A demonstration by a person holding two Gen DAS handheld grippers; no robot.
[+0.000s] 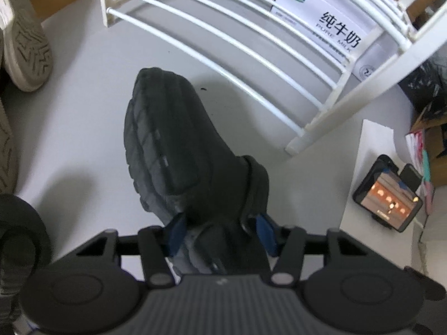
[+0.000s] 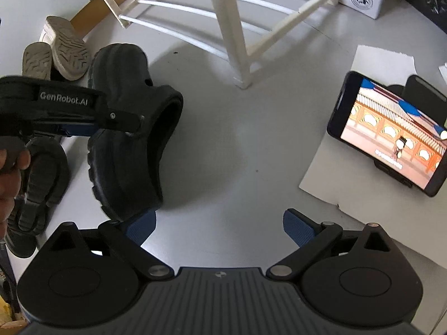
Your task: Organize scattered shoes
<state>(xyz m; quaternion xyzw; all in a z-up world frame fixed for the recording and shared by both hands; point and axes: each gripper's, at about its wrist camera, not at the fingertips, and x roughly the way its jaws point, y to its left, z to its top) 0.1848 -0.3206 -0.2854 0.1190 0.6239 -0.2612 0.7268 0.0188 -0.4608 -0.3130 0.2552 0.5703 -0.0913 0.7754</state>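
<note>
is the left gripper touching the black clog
Touching. In the left wrist view the left gripper has its blue pads pressed on both sides of the black clog at its heel end; the right wrist view shows the clog hanging from it.

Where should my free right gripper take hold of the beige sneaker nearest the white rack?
Probably across the narrow middle of its sole, coming down from above. The beige sneaker lies sole up, so its opening is hidden, and the midfoot looks the slimmest part for the open right gripper. Its partner sits tight beside it, leaving one finger little room there.
</note>
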